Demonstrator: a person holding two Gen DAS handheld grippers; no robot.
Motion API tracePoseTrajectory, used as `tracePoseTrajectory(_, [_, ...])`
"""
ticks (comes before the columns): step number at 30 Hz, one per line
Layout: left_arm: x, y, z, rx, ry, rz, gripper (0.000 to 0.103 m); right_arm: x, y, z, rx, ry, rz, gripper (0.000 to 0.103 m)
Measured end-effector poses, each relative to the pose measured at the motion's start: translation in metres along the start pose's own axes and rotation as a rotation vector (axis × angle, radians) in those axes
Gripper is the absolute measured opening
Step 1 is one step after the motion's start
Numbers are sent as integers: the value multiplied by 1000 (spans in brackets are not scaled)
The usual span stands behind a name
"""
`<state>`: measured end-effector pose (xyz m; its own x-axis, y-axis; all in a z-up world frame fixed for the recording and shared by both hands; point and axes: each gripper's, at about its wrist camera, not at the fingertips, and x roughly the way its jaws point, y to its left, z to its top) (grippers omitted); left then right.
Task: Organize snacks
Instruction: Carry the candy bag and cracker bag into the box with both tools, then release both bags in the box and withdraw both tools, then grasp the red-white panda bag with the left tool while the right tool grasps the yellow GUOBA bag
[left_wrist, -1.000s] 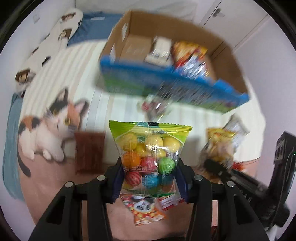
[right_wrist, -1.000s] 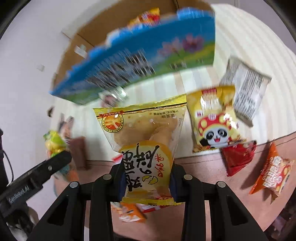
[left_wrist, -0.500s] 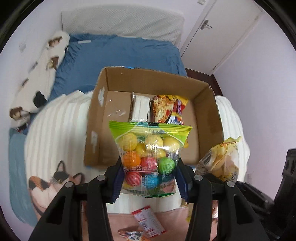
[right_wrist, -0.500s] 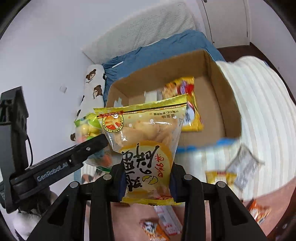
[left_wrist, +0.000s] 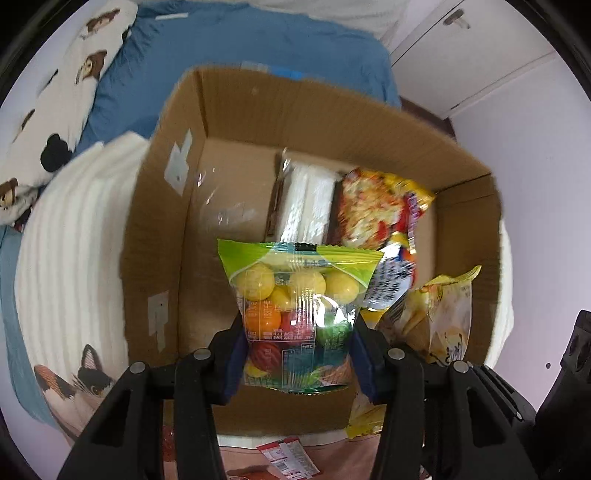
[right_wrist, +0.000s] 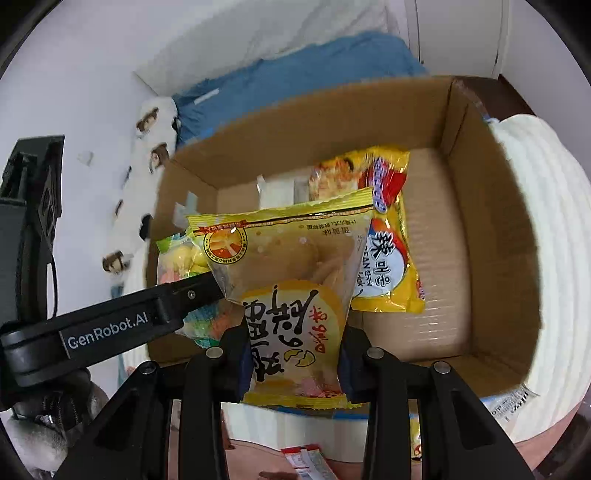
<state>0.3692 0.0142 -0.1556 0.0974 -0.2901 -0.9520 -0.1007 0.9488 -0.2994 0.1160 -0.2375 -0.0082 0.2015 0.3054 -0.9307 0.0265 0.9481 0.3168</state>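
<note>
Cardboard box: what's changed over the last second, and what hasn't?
Both grippers have swung up from the blanket and closed in over the cardboard box. The left gripper still clamps the gumball bag; the right gripper still clamps the yellow snack bag. Nothing released.

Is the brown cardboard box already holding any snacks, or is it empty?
Partly filled: the brown cardboard box holds a white wrapped pack and a yellow noodle packet; bare floor remains.

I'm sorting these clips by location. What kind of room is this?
Most likely a bedroom. A blue bedsheet and a long bear-print pillow lie behind the cardboard box, which sits on a white ribbed blanket. White cabinet doors stand in the corner.
</note>
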Motion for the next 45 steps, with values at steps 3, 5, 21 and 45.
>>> tracePoseTrajectory(3, [16,7,-1,-16,34,12,47,17,-7,0,12,33,-16,39])
tracePoseTrajectory(5, [26,10,-3,-21,60,22,47,28,-11,0,19,58,-13,39])
tracePoseTrajectory(21, [5,12,-26,8,53,25,88,44,-19,-8,-46,145,-69,99])
tracePoseTrajectory(45, [-144,-6,-142,101,-417,114,89,-119,21,-88,-187,-289,-109,99])
